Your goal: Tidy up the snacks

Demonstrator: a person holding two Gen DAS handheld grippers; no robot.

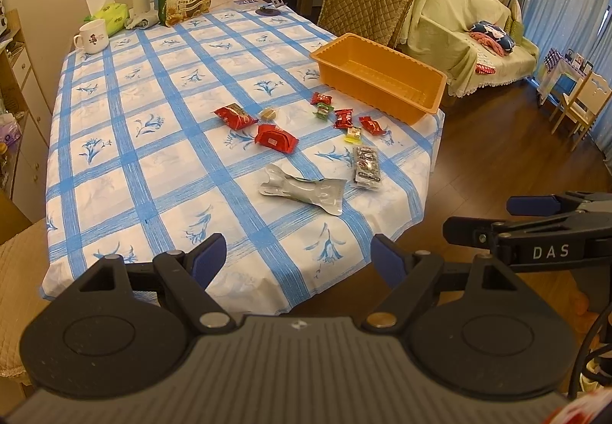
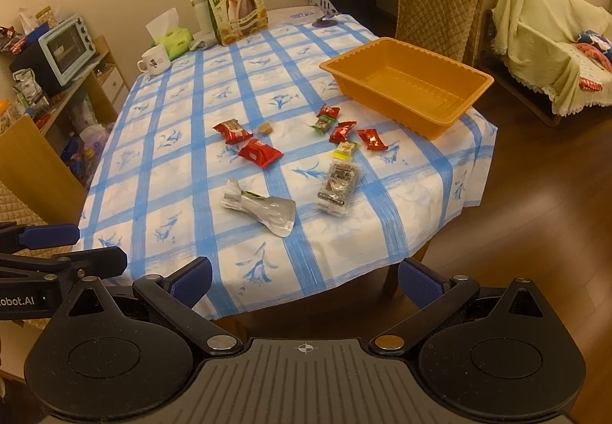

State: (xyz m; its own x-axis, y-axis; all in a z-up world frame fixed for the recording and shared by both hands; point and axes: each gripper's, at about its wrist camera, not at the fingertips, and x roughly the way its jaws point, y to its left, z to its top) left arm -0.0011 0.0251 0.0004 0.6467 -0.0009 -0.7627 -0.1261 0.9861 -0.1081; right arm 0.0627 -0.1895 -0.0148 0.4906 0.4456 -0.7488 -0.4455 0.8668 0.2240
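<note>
Hovering off the table's near edge, left gripper [image 1: 298,257] and right gripper [image 2: 304,280] both gape, holding nothing. Snacks [image 2: 260,153] lie scattered beside the empty orange tray [image 2: 474,100]. Only the right wrist view shows a toaster oven [image 2: 67,47].

Table [image 2: 160,194] wearing blue-and-white checked cloth. Orange tray [image 2: 409,87] sitting at 2 o'clock near edge. Small red candies [image 2: 344,131] lying in middle, just beside tray. Silver packet [image 2: 264,211] lying at 6 o'clock. Big snack box [image 2: 237,5], white mug [image 2: 155,60] and tissue pack [image 2: 172,41] standing at 11 o'clock.
</note>
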